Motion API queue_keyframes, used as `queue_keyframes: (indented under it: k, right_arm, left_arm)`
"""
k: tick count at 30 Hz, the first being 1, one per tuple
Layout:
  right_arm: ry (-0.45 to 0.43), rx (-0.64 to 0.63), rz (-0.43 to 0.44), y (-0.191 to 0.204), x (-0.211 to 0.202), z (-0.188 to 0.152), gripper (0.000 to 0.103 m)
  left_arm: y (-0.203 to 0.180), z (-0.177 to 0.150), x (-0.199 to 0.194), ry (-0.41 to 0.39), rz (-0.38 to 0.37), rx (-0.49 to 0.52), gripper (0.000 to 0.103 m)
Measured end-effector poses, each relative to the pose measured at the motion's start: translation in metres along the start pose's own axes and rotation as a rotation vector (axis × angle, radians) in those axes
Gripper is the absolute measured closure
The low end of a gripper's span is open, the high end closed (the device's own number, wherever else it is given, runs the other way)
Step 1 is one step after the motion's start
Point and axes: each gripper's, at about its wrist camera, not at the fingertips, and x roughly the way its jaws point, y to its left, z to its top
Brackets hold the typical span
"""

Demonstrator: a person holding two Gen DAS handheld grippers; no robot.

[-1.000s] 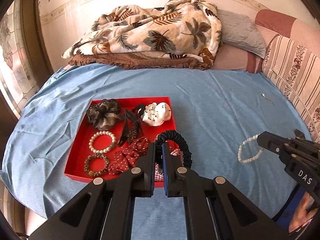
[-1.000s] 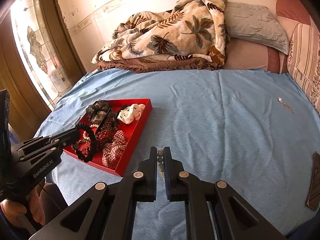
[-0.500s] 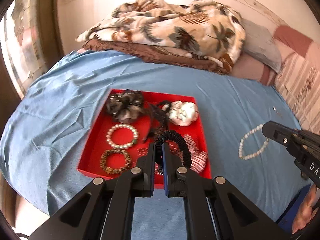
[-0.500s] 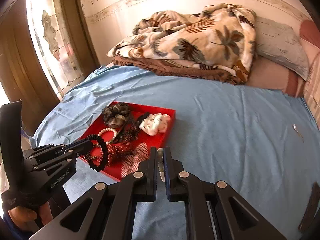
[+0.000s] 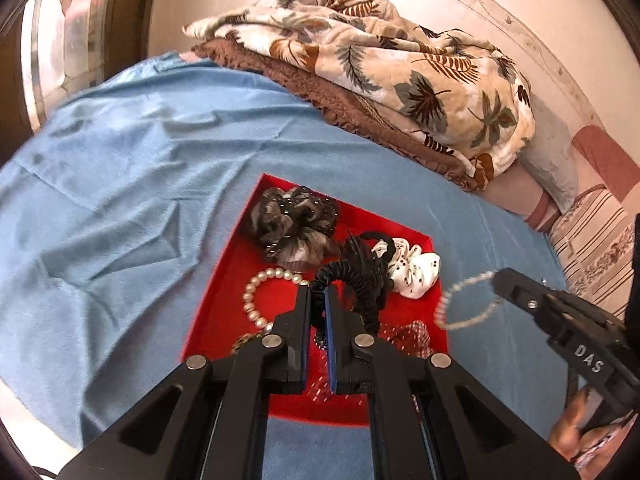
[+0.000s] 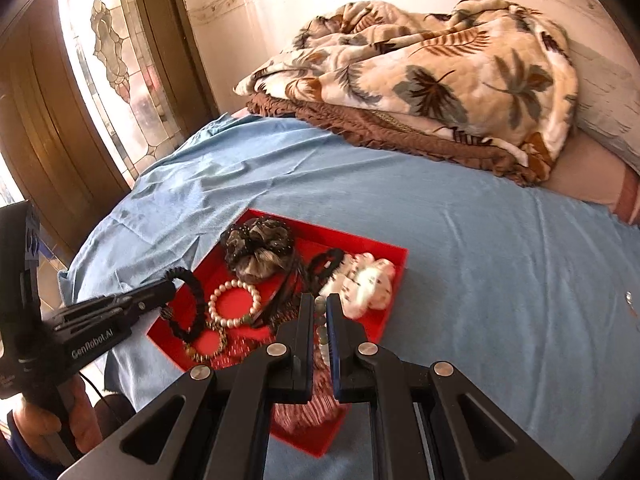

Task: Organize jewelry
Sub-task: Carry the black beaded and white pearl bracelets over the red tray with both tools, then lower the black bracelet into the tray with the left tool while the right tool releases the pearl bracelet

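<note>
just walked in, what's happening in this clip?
A person is sorting jewelry into a red tray on a bed, one hand-held gripper per hand. The left hand-held gripper is shut on a black coiled hair tie, held over the tray. The right hand-held gripper is shut on a pearl bracelet, held at the tray's right edge. Another pearl bracelet and scrunchies already lie inside.

My left gripper is matte black with angular cut-out arms, round silver screws and blue finger pads. My right gripper matches it. White lettering "DAS" marks its side, "GenRobot.AI" the left one's. Bare skin shows behind each handle, with a thin black cable by the left.
</note>
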Motion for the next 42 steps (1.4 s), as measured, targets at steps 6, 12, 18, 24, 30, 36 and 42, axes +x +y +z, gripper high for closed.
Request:
queue_keyframes:
  k: [6, 12, 18, 24, 30, 36, 42]
  right_arm:
    - [0.033, 0.011, 0.011, 0.001, 0.034, 0.007, 0.096]
    - [0.101, 0.055, -0.008, -0.016, 0.065, -0.005, 0.096]
    - [0.142, 0.065, -0.033, -0.027, 0.080, -0.015, 0.095]
    - [0.152, 0.037, -0.036, -0.022, 0.083, -0.019, 0.094]
    - [0.106, 0.011, -0.047, -0.017, 0.065, -0.021, 0.061]
    - [0.077, -0.021, -0.014, -0.002, 0.040, -0.030, 0.061]
    - [0.129, -0.085, 0.009, 0.029, 0.057, -0.043, 0.061]
  left_arm:
    - [-0.004, 0.011, 0.041, 0.053, 0.002, 0.009, 0.097]
    - [-0.007, 0.018, 0.077, 0.102, 0.063, 0.041, 0.097]
    - [-0.005, 0.022, 0.096, 0.115, 0.122, 0.052, 0.097]
    - [-0.007, 0.023, 0.091, 0.109, 0.119, 0.056, 0.082]
    - [-0.011, 0.023, 0.058, 0.040, 0.098, 0.043, 0.063]
    - [-0.013, 0.016, 0.019, -0.054, 0.153, 0.044, 0.051]
    - [-0.014, -0.001, -0.018, -0.148, 0.246, 0.054, 0.039]
